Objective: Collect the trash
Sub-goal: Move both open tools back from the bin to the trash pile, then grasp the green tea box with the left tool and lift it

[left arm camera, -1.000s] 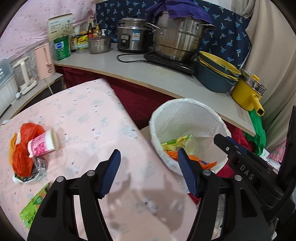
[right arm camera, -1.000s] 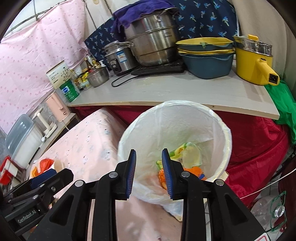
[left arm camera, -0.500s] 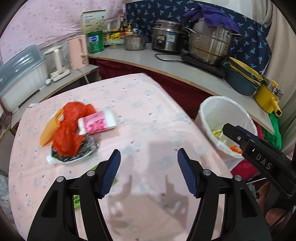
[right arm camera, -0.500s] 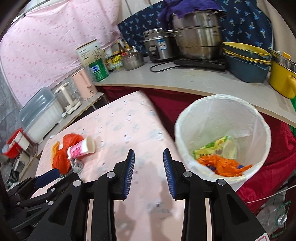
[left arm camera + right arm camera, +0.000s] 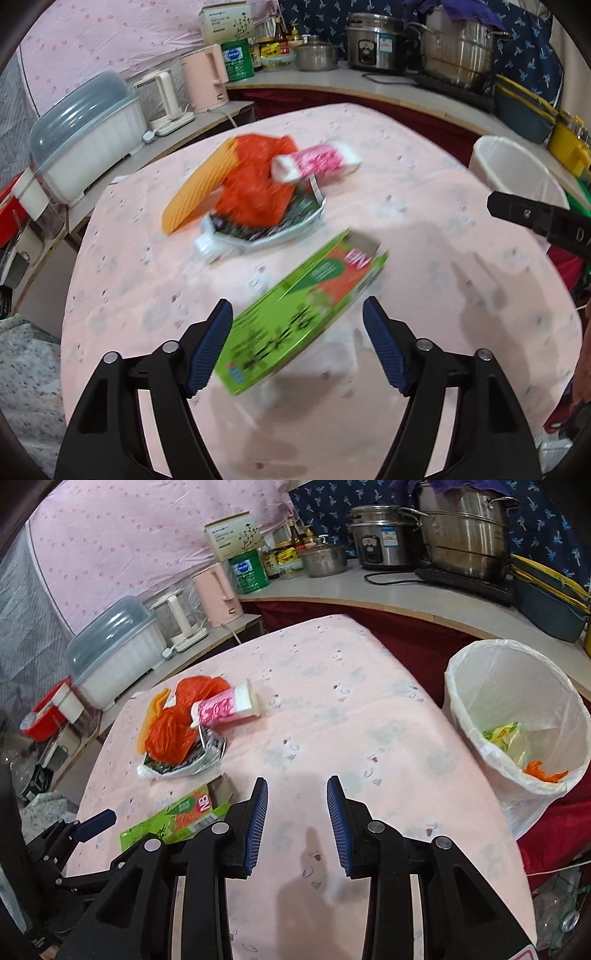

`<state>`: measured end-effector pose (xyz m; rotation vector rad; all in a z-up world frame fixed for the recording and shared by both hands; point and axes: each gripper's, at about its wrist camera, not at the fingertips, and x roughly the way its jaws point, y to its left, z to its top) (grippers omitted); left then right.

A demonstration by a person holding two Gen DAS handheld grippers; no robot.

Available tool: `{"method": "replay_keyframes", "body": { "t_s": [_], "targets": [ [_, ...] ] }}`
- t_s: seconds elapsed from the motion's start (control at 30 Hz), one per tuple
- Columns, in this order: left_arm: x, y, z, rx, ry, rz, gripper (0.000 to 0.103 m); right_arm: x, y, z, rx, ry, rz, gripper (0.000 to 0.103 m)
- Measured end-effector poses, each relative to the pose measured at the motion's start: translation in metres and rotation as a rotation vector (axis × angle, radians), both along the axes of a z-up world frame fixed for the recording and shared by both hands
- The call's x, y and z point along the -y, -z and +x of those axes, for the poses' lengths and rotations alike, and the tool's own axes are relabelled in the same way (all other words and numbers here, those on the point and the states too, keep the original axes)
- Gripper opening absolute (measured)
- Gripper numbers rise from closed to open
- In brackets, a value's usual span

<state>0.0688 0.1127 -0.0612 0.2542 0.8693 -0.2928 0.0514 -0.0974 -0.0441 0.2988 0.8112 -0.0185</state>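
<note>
A flat green carton (image 5: pixel 295 317) lies on the pink tablecloth (image 5: pixel 424 229). My left gripper (image 5: pixel 297 343) hovers over its near end, jaws opening, pads clear of it. Beyond it sits a trash pile: an orange plastic bag (image 5: pixel 255 188), a pink-and-white cup (image 5: pixel 317 162) on its side, a foil wrapper (image 5: pixel 266 229) and a ribbed yellow piece (image 5: pixel 199 188). My right gripper (image 5: pixel 297 823) hangs open above bare cloth with nothing between its pads; the carton (image 5: pixel 177 816) lies to its left. The white-lined bin (image 5: pixel 517 709) stands off the table's right edge with trash inside.
A counter (image 5: pixel 424 598) behind the table carries steel pots (image 5: pixel 465 528), a rice cooker, a pink kettle (image 5: pixel 218 594), bottles and stacked bowls. A lidded plastic container (image 5: pixel 110 650) stands on a low shelf at the left. The right gripper's arm (image 5: pixel 539 218) shows at the right of the left wrist view.
Both grippers have swung left from the bin to the table. The left one has come down over the green carton and its jaws have spread wider. The right gripper stays open and empty.
</note>
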Motion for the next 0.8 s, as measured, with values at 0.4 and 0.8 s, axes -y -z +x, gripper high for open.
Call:
{"method": "replay_keyframes", "body": {
  "t_s": [0.4,0.8],
  "targets": [
    [-0.025,0.038,0.008,-0.035,0.129,0.035,0.085,-0.045,0.019,0.005,-0.055,-0.073,-0.028,0.033],
    [-0.017,0.044,0.022,-0.129,0.044,-0.115,0.051,-0.045,0.022,0.016,-0.070,-0.076,-0.034,0.033]
  ]
}}
